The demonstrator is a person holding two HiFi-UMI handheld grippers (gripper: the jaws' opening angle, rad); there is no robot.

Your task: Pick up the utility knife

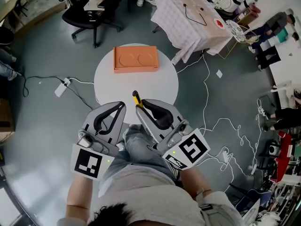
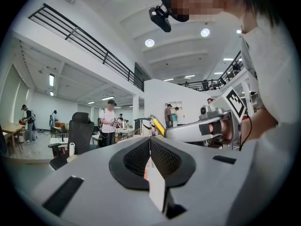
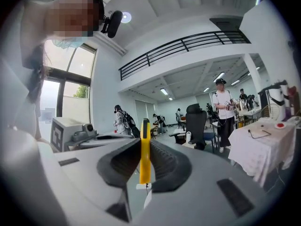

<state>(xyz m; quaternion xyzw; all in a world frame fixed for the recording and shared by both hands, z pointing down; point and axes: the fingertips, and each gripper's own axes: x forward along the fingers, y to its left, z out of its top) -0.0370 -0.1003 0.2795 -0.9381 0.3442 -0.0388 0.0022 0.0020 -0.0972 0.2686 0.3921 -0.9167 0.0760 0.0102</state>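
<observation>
The utility knife is yellow with a dark tip. It stands pinched between the jaws of my right gripper, held over the near edge of the round white table. In the right gripper view the knife runs upright through the shut jaws of that gripper, its tip past them. My left gripper hovers just to the left, close to my body, jaws together with nothing in them. The left gripper view shows its own jaws shut, with the knife and the right gripper to the right.
An orange box with two round dents lies at the table's far side. A cloth-covered table stands at the back right and a black office chair at the back left. A power strip and white cables trail over the floor.
</observation>
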